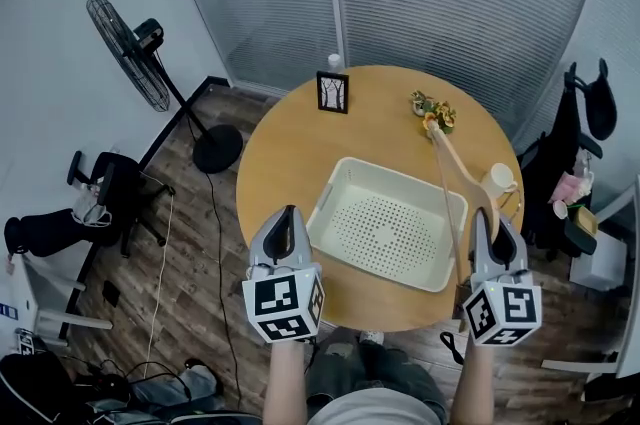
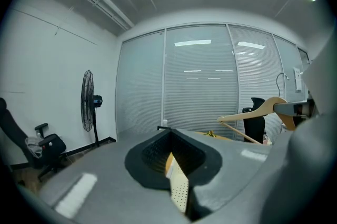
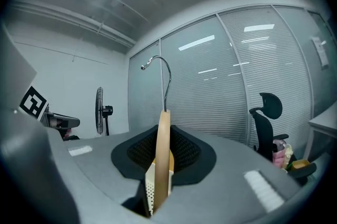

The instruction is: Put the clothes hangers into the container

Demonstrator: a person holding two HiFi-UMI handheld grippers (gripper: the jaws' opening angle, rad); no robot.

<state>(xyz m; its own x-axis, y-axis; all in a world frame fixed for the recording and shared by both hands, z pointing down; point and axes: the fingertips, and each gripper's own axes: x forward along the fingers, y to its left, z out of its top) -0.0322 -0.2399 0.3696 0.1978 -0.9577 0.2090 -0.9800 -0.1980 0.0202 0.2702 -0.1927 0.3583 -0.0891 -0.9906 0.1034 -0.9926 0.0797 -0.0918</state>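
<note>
On a round wooden table (image 1: 290,153), seen from above, a cream perforated container (image 1: 385,223) was placed close to the near edge, a little right of the middle. A small framed picture (image 1: 333,92) was stood at the far edge. A bunch of yellow flowers (image 1: 433,110) was laid toward the far right edge, and a white cup (image 1: 499,179) was set at the right edge.

Two grippers were held nearly level by a person (image 1: 375,403) over the near edge, one at each side of the container. The left gripper (image 1: 290,213) was positioned just beside the container's left side. Its jaws were pressed together at the tips, with nothing pinched between them.

The right gripper (image 1: 492,221) was positioned just beside the container's right side, and its jaws were closed on a wooden hanger (image 1: 455,158). The hanger was gripped on its curved shoulder and was held clear of the table, outside the container. From the jaws it was stretched away over the right part of the table, with its far end pointed toward the flowers. In the right gripper view the wood was seen upright between the pads, with the metal hook (image 3: 158,67) curved above it.

A standing fan (image 1: 128,50) was seen on the floor beyond the left edge, and a black chair (image 1: 590,103) beyond the right edge.
</note>
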